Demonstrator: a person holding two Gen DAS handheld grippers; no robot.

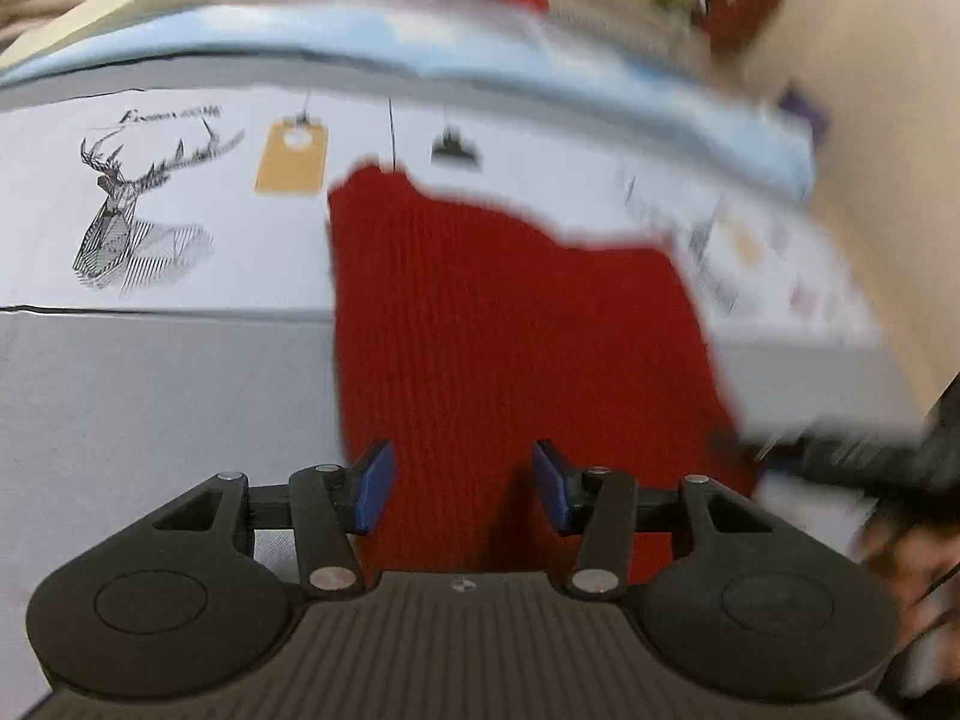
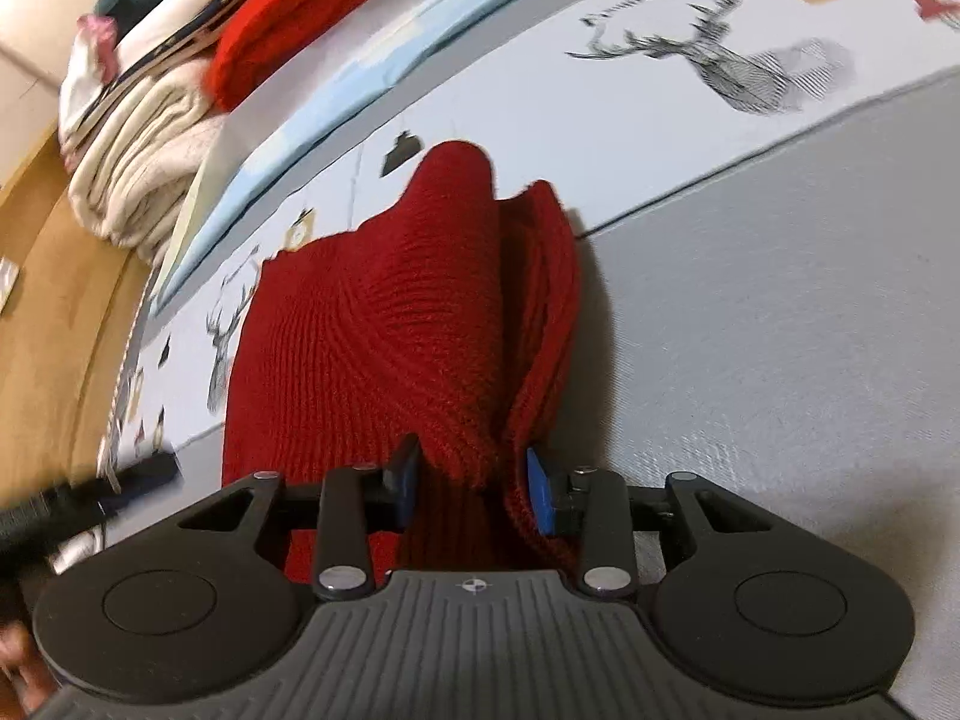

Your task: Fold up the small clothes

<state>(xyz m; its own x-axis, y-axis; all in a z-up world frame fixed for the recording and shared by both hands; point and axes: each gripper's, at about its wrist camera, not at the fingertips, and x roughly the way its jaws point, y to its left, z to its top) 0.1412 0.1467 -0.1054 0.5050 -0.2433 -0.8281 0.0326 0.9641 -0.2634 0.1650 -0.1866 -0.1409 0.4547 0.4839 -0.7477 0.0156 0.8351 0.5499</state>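
Observation:
A red knit garment [image 1: 504, 330] lies on a grey and white deer-print bed cover [image 1: 150, 360]. My left gripper [image 1: 463, 483] is open just above its near edge, blue pads [image 1: 375, 486] apart with the knit between them. In the right wrist view the same red garment [image 2: 384, 324] is bunched up with a raised fold. My right gripper [image 2: 471, 483] has its pads [image 2: 540, 498] partly closed around a hanging edge of that fold.
A stack of folded clothes [image 2: 180, 78], cream, white and red, sits at the far side of the bed. A light blue sheet edge [image 1: 420, 42] runs behind the cover. The other gripper [image 1: 870, 456] shows blurred at the right.

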